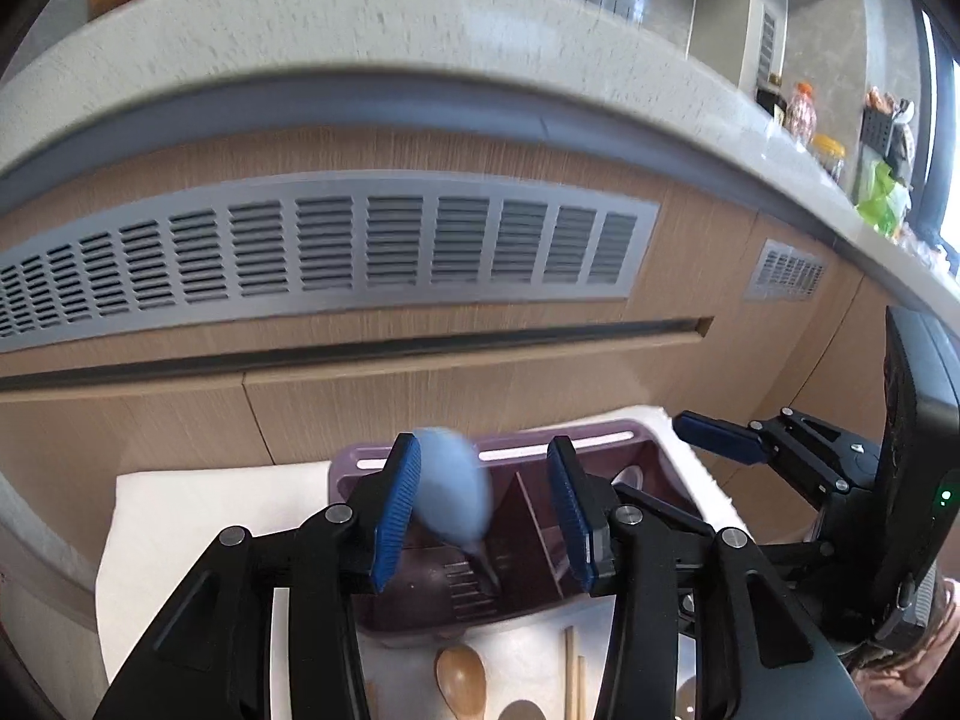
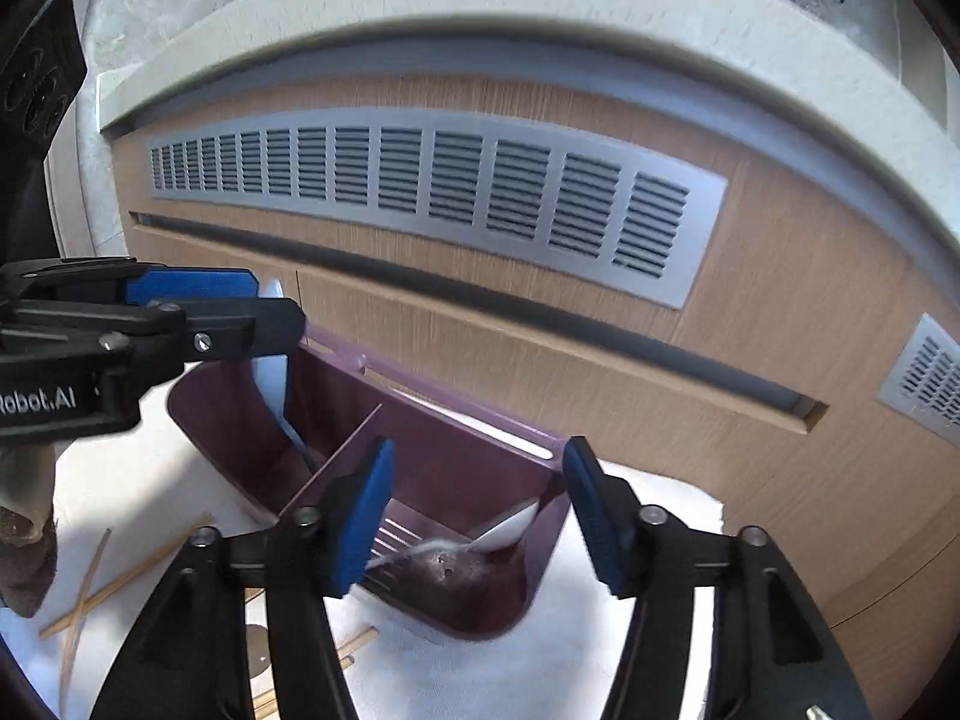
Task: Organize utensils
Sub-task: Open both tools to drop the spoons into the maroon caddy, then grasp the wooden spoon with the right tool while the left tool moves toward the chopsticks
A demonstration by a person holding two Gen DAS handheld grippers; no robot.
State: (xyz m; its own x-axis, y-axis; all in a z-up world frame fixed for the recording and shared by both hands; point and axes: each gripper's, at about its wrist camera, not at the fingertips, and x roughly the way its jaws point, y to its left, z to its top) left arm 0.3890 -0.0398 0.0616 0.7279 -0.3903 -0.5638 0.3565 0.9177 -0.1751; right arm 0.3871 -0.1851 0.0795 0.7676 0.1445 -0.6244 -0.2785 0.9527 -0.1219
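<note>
Low in the left wrist frame, brown wooden spoons (image 1: 461, 677) and chopsticks (image 1: 573, 678) lie on the white cloth (image 1: 198, 516). Just above them the left gripper (image 1: 480, 510) stands spread over the purple caddy (image 1: 654, 450), a blurred blue spoon (image 1: 456, 489) between its pads, seemingly touching neither, handle down in the left compartment. In the right wrist frame the right gripper (image 2: 480, 516) is likewise spread, pinching nothing; a white spoon (image 2: 510, 531) lies in the caddy's right compartment at lower centre. Behind rises the wooden cabinet front (image 1: 420, 372) with its grey vent grille (image 1: 336, 246), and the pale countertop (image 1: 360, 36) across the top.
</note>
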